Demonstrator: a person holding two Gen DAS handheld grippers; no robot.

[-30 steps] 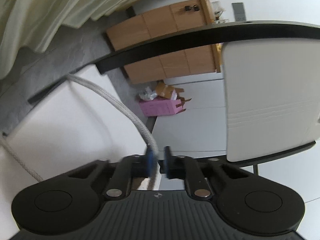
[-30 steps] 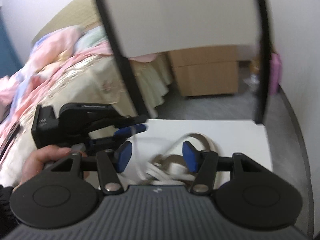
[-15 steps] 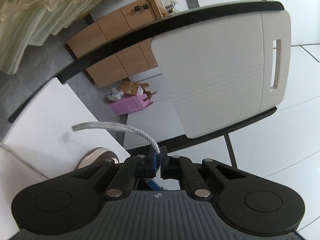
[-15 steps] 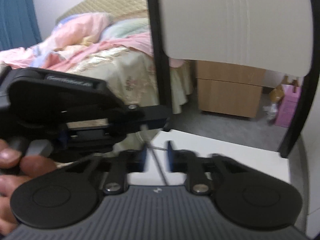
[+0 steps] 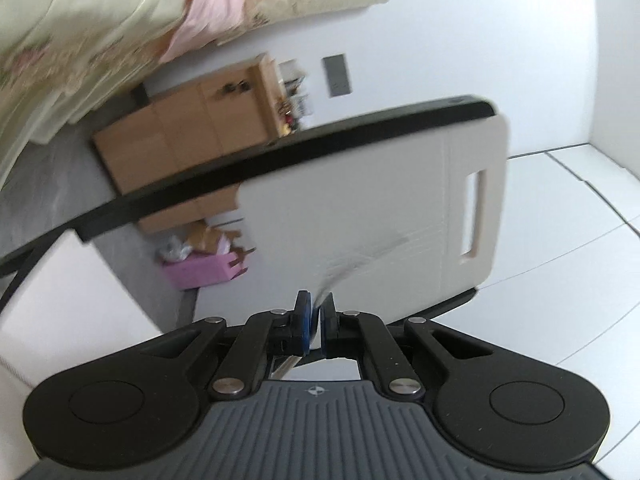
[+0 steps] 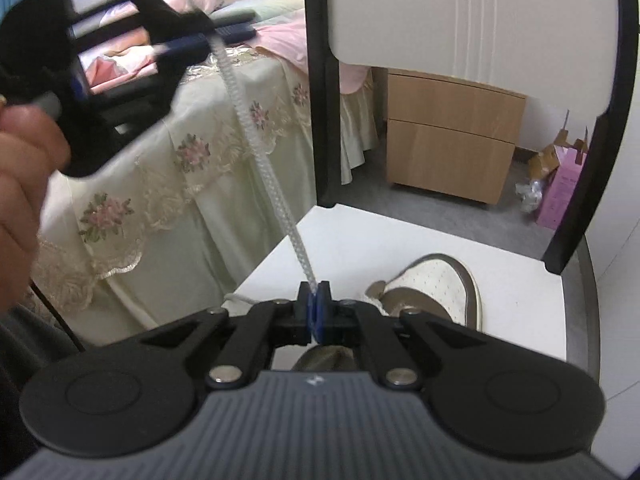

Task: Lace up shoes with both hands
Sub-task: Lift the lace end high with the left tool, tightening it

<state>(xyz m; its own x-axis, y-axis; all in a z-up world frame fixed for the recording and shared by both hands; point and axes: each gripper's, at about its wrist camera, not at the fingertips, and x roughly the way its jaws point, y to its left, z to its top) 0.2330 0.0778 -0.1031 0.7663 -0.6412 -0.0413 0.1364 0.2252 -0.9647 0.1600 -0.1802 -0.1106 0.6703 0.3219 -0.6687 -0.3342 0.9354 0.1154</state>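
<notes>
With both the right gripper (image 6: 315, 308) and left gripper (image 6: 224, 38) pinching the taut white shoelace (image 6: 262, 152) strung between their fingers, above the shoe (image 6: 436, 284), a harder tug could slip it free.

Each camera sits close behind its own claw, looking forward along it. The left view is rolled sideways. Both views share the white board (image 5: 360, 216) (image 6: 472, 12) at 12 o'clock and the wooden cabinet (image 5: 188, 128) (image 6: 448, 136).
</notes>
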